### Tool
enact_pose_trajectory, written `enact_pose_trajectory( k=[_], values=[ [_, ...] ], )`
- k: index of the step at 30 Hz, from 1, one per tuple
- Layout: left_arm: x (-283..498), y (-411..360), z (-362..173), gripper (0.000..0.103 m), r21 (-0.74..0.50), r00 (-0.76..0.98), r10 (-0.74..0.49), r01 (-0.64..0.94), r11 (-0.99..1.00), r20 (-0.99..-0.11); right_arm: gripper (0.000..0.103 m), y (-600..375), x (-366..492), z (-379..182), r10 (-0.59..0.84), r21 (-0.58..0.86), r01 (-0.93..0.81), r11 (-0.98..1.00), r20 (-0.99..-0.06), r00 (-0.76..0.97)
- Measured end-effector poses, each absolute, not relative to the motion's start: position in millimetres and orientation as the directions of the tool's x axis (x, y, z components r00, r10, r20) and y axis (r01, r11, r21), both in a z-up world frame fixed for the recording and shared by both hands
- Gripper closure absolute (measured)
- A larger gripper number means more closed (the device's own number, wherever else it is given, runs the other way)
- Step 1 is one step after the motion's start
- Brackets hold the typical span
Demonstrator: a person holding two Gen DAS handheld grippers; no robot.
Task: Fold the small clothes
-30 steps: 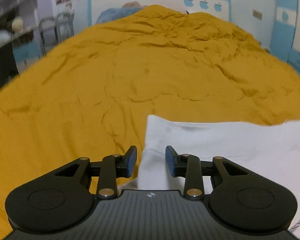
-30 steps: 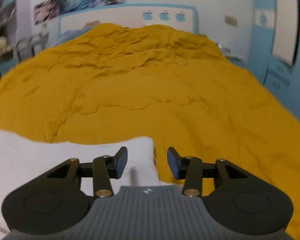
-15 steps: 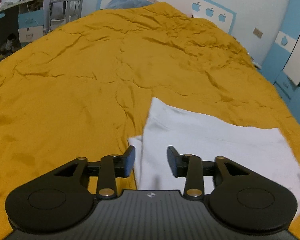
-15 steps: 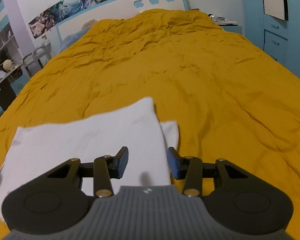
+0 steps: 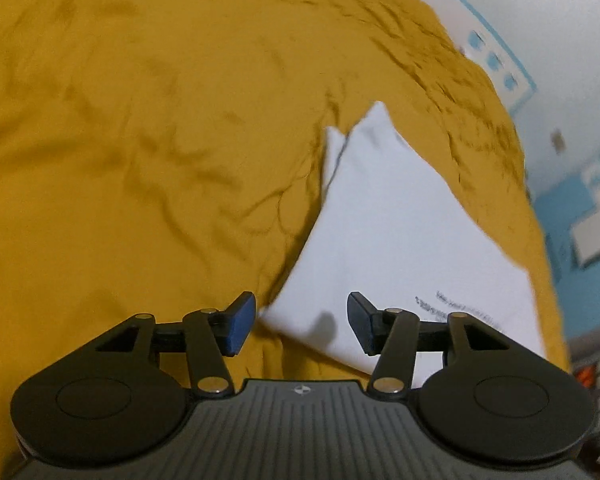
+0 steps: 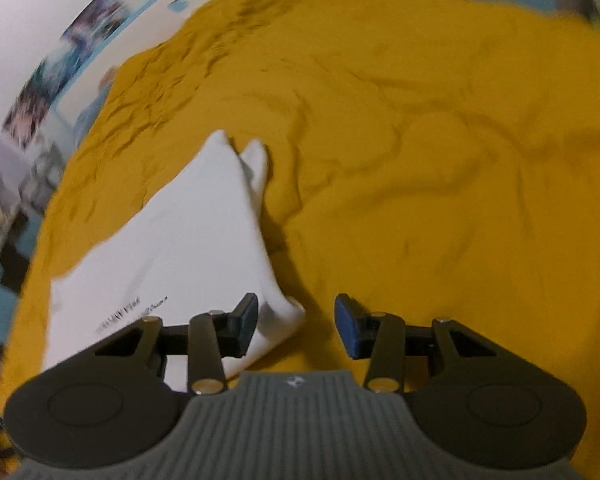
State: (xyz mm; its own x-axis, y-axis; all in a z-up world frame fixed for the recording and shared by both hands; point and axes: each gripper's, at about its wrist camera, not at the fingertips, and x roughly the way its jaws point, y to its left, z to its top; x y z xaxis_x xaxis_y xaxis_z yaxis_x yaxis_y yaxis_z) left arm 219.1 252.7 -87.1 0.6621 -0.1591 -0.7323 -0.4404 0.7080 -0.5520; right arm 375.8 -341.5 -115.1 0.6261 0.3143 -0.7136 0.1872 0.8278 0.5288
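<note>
A white folded garment (image 5: 396, 232) with small dark print lies flat on the mustard-yellow bedspread (image 5: 140, 140). My left gripper (image 5: 302, 322) is open and empty, hovering over the garment's near left corner. In the right wrist view the same garment (image 6: 180, 240) lies left of centre on the bedspread (image 6: 440, 160). My right gripper (image 6: 296, 322) is open and empty, above the garment's near right corner. A sleeve edge sticks out at the garment's far end (image 6: 256, 160).
The bed fills most of both views. A white headboard with blue apple shapes (image 5: 496, 64) stands at the far end. Blue cabinets (image 5: 592, 200) stand to the right, shelves and clutter (image 6: 4, 208) to the left.
Both grippers have risen and tilted down over the garment's near corners. The views have rotated. The jaws have stayed open.
</note>
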Motion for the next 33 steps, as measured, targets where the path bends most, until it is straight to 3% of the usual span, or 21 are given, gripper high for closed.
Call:
enact_pose_trajectory(
  k=[1,2,3,4,5,7,13,20,25,29,30,33],
  values=[
    [218.6,255.0,-91.3,0.045,-0.577,0.669,-0.170,-0.450,0.682,-0.723,0.064,-343.4,374.4,-119.9,0.335,0.566,0.205,0.798,-0.700,0.631],
    [220.1,257.0,-96.7,0.055,-0.605,0.679,-0.184,-0.457,0.652,-0.711,0.067,-345.5,372.6,-125.0,0.351,0.601,0.221,0.768,-0.685,0.639],
    [222.6,258.7,-99.9,0.061,-0.610,0.678,-0.180,-0.472,0.637,-0.712,0.082,-347.5,370.9,-130.0,0.365,0.635,0.237,0.735,-0.665,0.651],
    [226.9,259.3,-102.1,0.077,-0.595,0.667,-0.158,-0.500,0.629,-0.728,0.090,-348.7,370.5,-133.7,0.379,0.661,0.245,0.709,-0.651,0.658],
    [230.3,259.7,-101.9,0.086,-0.583,0.662,-0.144,-0.511,0.632,-0.736,0.091,-349.5,370.0,-135.9,0.388,0.679,0.255,0.689,-0.641,0.662],
    [235.4,258.4,-91.5,0.090,-0.566,0.683,-0.111,-0.491,0.662,-0.722,0.097,-347.5,370.1,-129.8,0.377,0.678,0.255,0.689,-0.636,0.673],
    [241.3,240.2,-66.6,0.092,-0.444,0.683,-0.029,-0.442,0.779,-0.730,0.101,-338.9,358.7,-93.2,0.338,0.636,0.188,0.748,-0.610,0.717],
    [253.6,241.5,-108.0,0.094,-0.345,0.591,0.013,-0.488,0.802,-0.807,0.103,-347.4,353.1,-148.7,0.300,0.598,0.290,0.747,-0.693,0.655],
    [262.7,233.5,-97.1,0.089,-0.300,0.574,0.036,-0.479,0.825,-0.818,0.102,-338.5,359.4,-140.8,0.275,0.540,0.270,0.797,-0.722,0.634],
    [251.8,218.0,-72.7,0.087,-0.232,0.597,0.100,-0.453,0.861,-0.796,0.094,-320.6,350.4,-116.8,0.196,0.387,0.176,0.905,-0.747,0.635],
    [242.7,212.6,-70.4,0.087,-0.216,0.605,0.119,-0.451,0.866,-0.788,0.087,-312.8,346.5,-109.6,0.168,0.329,0.141,0.934,-0.751,0.638],
    [236.8,196.4,-51.6,0.086,-0.199,0.653,0.143,-0.421,0.885,-0.744,0.086,-295.5,333.2,-92.4,0.115,0.196,0.053,0.979,-0.750,0.651]
  ],
)
